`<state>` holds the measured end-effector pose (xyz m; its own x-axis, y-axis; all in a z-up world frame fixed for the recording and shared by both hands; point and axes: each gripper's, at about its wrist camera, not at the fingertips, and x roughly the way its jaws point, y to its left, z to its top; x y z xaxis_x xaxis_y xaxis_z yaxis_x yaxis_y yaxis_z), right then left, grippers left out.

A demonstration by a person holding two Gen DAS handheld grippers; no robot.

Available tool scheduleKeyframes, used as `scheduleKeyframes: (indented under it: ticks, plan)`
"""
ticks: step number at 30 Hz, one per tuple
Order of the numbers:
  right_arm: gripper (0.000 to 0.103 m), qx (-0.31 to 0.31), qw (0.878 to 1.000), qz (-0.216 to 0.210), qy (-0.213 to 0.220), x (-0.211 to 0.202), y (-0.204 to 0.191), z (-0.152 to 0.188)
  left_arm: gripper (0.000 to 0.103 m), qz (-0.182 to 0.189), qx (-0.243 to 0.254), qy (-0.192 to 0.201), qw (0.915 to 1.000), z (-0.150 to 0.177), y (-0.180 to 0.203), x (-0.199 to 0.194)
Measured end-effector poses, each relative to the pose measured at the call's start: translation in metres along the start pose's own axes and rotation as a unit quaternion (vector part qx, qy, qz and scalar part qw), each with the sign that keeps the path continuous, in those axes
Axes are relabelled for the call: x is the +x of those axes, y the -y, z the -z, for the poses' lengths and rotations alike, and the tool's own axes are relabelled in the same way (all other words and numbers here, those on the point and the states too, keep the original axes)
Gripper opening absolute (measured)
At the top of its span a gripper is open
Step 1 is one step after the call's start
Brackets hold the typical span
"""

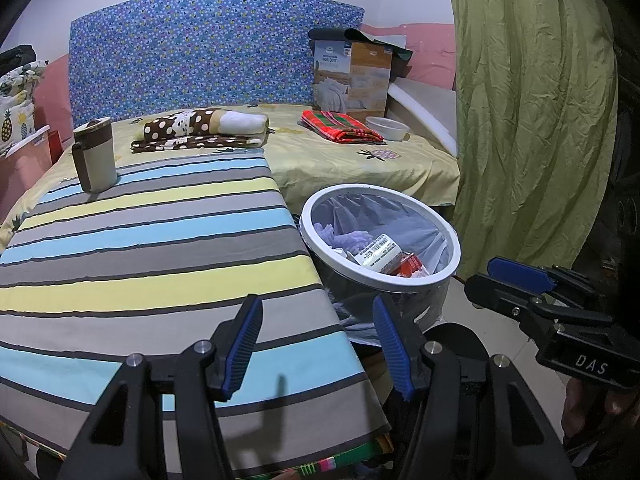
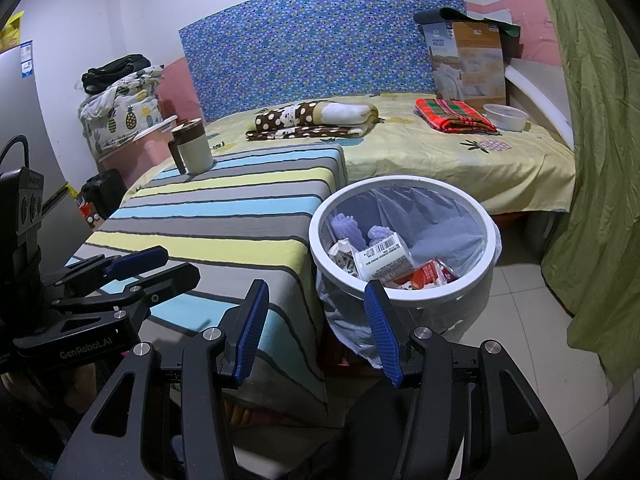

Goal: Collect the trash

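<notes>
At the lower centre of the left wrist view, the left gripper (image 1: 318, 344) holds its blue-padded fingers (image 1: 244, 348) wide apart with nothing between them, above the near edge of a table draped in a grey, yellow and light-blue striped cloth (image 1: 140, 248). The right gripper (image 2: 316, 328) sits lower centre in its own view, jaws likewise parted and empty (a little narrower than the left's). Just right of the table stands the round white-rimmed trash bin with a clear plastic liner (image 2: 404, 296), centre right in both views. Inside it lie a white labelled cup (image 2: 384, 258), a red wrapper (image 2: 426, 274) and pale purple lumps (image 2: 346, 226). A brown-and-cream lidded mug (image 1: 95, 156) stands on the table's far left corner. Behind is a bed with a yellow sheet (image 1: 340, 160).
</notes>
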<state>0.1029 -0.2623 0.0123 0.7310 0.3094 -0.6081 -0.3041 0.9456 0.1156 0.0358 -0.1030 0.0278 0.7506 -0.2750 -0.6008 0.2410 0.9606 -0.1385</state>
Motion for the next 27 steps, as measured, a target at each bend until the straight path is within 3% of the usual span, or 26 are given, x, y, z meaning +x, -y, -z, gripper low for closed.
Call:
scheduleKeyframes:
  ticks: [27]
  plan:
    - [0.052, -0.001, 1.000, -0.002, -0.002, 0.0015, -0.0015, -0.0004, 0.059, -0.008, 0.002, -0.002, 1.0000, 0.0014, -0.0033, 0.0016]
